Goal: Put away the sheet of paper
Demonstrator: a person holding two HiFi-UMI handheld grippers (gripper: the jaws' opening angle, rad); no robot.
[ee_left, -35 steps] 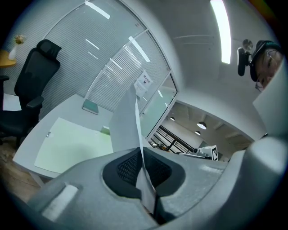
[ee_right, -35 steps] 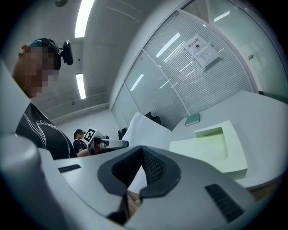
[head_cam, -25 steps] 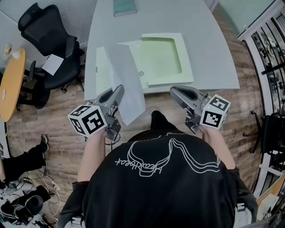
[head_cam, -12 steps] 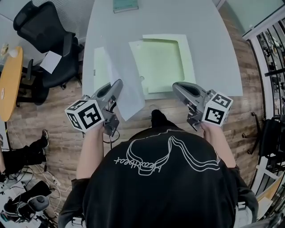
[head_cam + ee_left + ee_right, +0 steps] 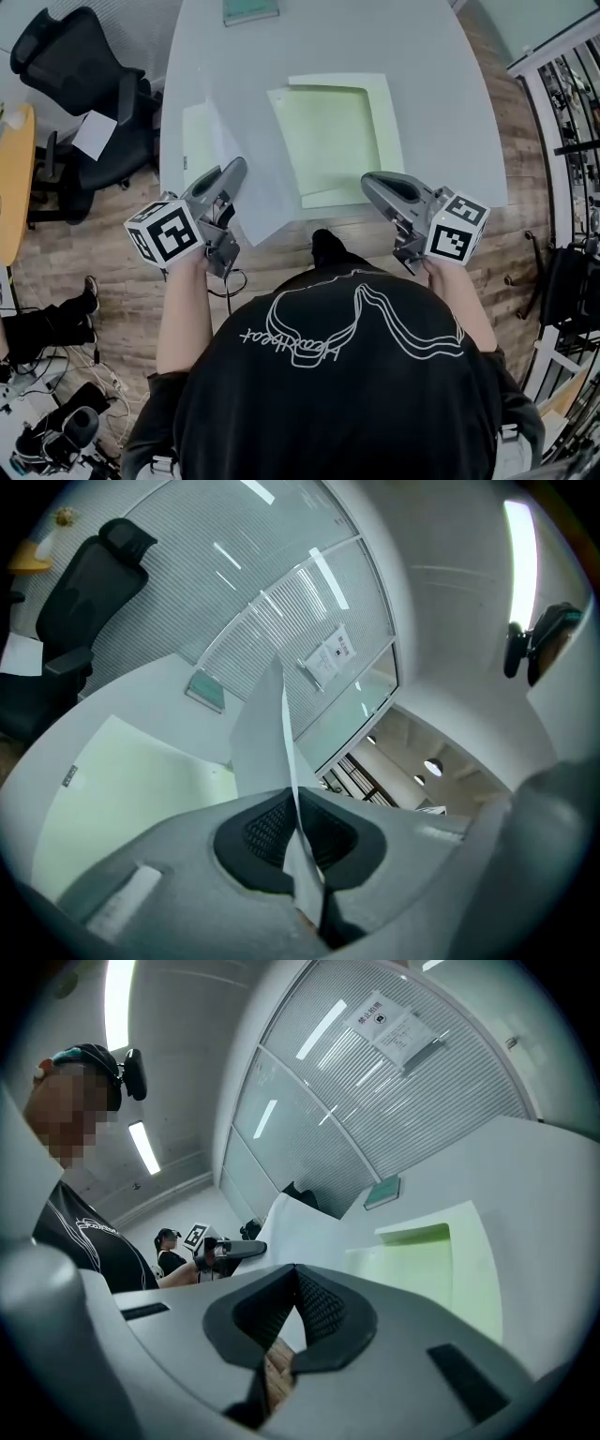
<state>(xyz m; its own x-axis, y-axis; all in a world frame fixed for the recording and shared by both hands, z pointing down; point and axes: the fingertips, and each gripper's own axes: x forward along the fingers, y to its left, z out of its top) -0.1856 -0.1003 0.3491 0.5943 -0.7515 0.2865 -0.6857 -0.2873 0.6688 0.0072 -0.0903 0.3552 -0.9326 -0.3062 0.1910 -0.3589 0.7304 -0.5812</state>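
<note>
Paper sheet (image 5: 253,202) clamped in the left gripper (image 5: 236,167), drawn a little further left than a second ago, hanging over the table (image 5: 394,37) near edge beside the green folder (image 5: 333,131). Right gripper (image 5: 367,180) closed, empty.

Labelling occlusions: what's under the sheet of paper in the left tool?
The green folder shows either side of the sheet, pinched in the left tool, so it runs beneath. Anything on the covered strip is hidden.

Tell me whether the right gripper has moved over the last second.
Yes. The right gripper went forward: its tip, earlier short of the green folder's near edge, now overlaps it.
</note>
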